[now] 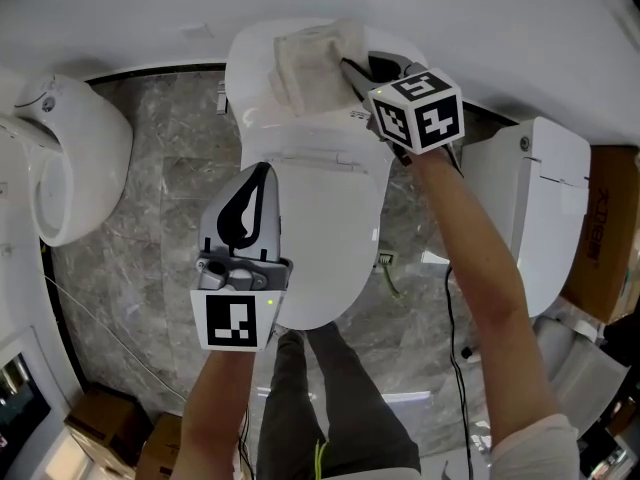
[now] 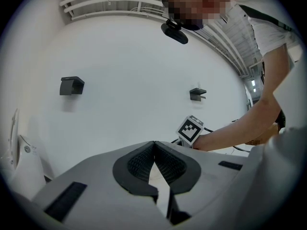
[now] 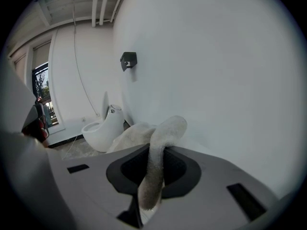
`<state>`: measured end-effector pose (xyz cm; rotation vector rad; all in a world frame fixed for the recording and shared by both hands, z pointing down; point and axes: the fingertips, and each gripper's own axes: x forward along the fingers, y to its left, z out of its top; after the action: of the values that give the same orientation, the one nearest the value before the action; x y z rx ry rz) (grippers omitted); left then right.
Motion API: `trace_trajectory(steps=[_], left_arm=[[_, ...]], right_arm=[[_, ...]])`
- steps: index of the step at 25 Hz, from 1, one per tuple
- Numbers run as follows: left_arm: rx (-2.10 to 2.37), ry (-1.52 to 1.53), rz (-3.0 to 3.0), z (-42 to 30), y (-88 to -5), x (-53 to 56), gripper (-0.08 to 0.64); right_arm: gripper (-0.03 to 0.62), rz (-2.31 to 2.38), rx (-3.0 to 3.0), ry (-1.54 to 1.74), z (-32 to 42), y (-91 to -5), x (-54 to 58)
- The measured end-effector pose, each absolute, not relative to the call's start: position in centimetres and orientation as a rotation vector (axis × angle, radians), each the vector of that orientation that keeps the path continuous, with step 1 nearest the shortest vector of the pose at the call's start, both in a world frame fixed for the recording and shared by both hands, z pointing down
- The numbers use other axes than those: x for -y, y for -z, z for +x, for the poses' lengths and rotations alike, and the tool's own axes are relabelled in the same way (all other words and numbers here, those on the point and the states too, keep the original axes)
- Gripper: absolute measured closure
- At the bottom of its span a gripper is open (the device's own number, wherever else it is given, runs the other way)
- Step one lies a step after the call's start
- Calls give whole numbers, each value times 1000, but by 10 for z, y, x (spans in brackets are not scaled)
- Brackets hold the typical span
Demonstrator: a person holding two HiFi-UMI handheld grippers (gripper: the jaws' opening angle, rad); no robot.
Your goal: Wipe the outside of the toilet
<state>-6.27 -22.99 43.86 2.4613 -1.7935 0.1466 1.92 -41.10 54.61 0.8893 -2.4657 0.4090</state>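
Note:
A white toilet (image 1: 325, 218) with its lid down stands in the middle of the head view. A pale cloth (image 1: 312, 60) lies on its back top, near the wall. My right gripper (image 1: 360, 70) is shut on the cloth's right edge, and in the right gripper view the cloth (image 3: 154, 166) runs up between the jaws and folds over them. My left gripper (image 1: 262, 175) hovers over the lid's left side, shut with nothing in it. In the left gripper view its tips (image 2: 154, 145) meet, and the right gripper's marker cube (image 2: 191, 129) shows beyond them.
A second white toilet (image 1: 70, 168) stands at the left and a third (image 1: 540, 208) at the right, both on the grey marble floor (image 1: 170, 228). Cardboard boxes (image 1: 105, 423) sit at the lower left, a brown box (image 1: 608, 228) at the right. A cable (image 1: 450, 318) trails across the floor.

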Motion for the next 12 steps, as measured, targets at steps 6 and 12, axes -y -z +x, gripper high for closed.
trace_trajectory(steps=[6, 12], left_arm=[[1777, -134, 2477, -51, -439, 231, 541], [1739, -133, 2501, -33, -443, 226, 541]], right_arm=[[523, 988, 2394, -376, 73, -551, 410], [523, 1109, 2337, -414, 133, -559, 405]])
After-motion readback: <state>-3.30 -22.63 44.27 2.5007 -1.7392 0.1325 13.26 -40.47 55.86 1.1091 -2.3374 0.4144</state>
